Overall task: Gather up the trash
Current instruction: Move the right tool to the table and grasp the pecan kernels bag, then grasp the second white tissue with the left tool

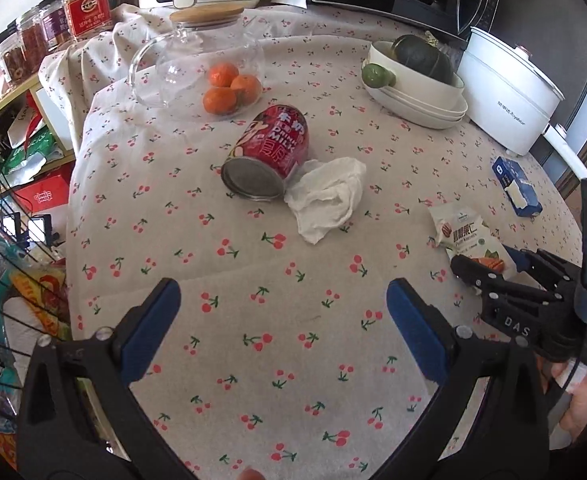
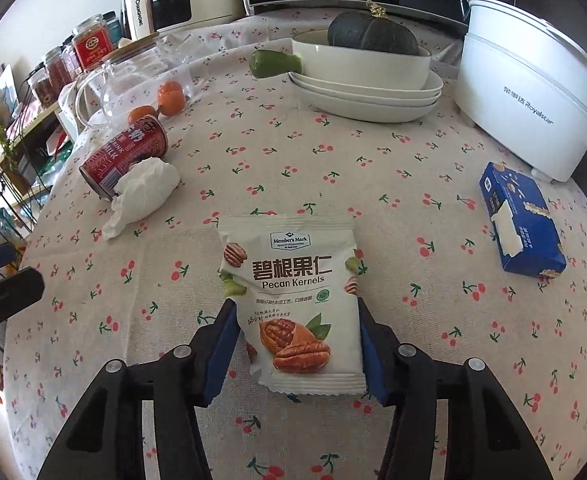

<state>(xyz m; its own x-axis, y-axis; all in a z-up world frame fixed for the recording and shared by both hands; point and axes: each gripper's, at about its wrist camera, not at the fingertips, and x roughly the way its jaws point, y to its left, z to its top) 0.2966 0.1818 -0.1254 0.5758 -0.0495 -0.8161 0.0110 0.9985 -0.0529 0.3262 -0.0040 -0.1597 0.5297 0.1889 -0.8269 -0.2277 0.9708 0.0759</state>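
A white pecan kernels packet [image 2: 293, 296] lies on the cherry-print tablecloth [image 2: 413, 208]. My right gripper [image 2: 297, 332] has its blue pads at both sides of the packet's lower half, closed on it. The packet also shows in the left wrist view [image 1: 469, 236], with the right gripper [image 1: 489, 270] on it. A red milk can [image 1: 267, 152] lies on its side mid-table, a crumpled white tissue [image 1: 325, 196] touching it. My left gripper [image 1: 283, 308] is open and empty, above bare cloth in front of the can and tissue.
A glass teapot [image 1: 197, 64] and three oranges [image 1: 229, 88] stand behind the can. White dishes with a dark squash [image 2: 369, 36] and a white electric cooker [image 2: 529, 96] stand at the back right. A blue tissue box [image 2: 521, 228] lies at the right. Shelves [image 1: 9, 152] flank the table's left edge.
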